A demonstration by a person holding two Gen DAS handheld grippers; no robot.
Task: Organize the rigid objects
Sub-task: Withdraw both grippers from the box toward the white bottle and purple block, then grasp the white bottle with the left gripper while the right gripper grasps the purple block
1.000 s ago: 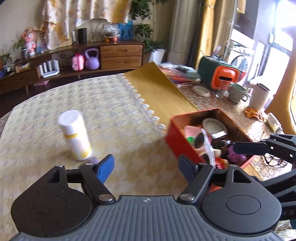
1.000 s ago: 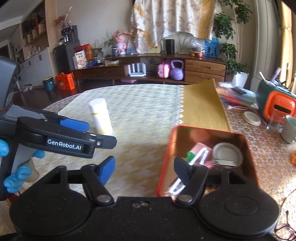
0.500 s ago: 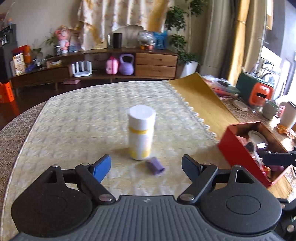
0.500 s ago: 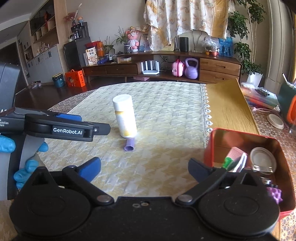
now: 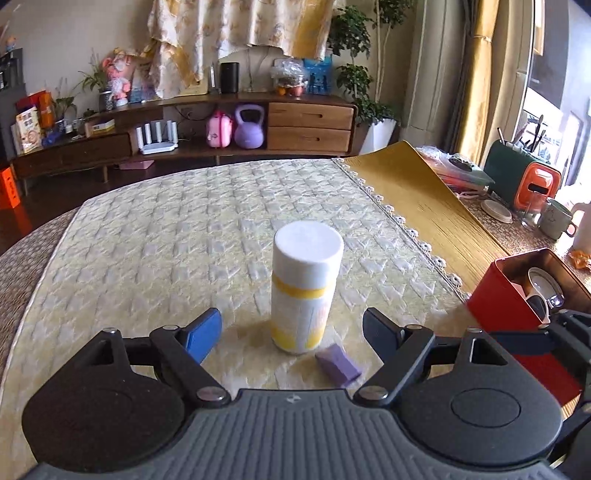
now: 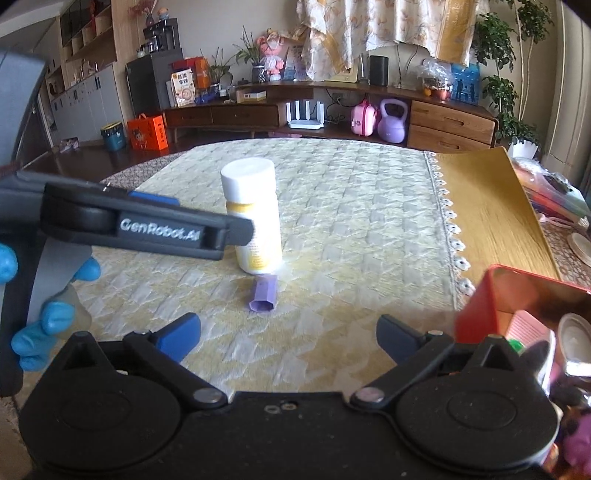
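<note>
We work over a table under a pale yellow woven cloth (image 5: 155, 243) with a lace edge. At left, our left gripper (image 5: 291, 326) stands apart and empty, the upright white and yellow bottle (image 5: 304, 288) just ahead between its fingers. A small purple piece (image 6: 264, 293) lies by the bottle's foot. Our right gripper (image 6: 288, 334) gapes wide, nothing in it. Bare wood (image 5: 424, 199) follows, then the red tin (image 5: 517, 306) of oddments. Behind runs a low wooden sideboard (image 6: 332, 110) under a floral curtain (image 5: 236, 33).
</note>
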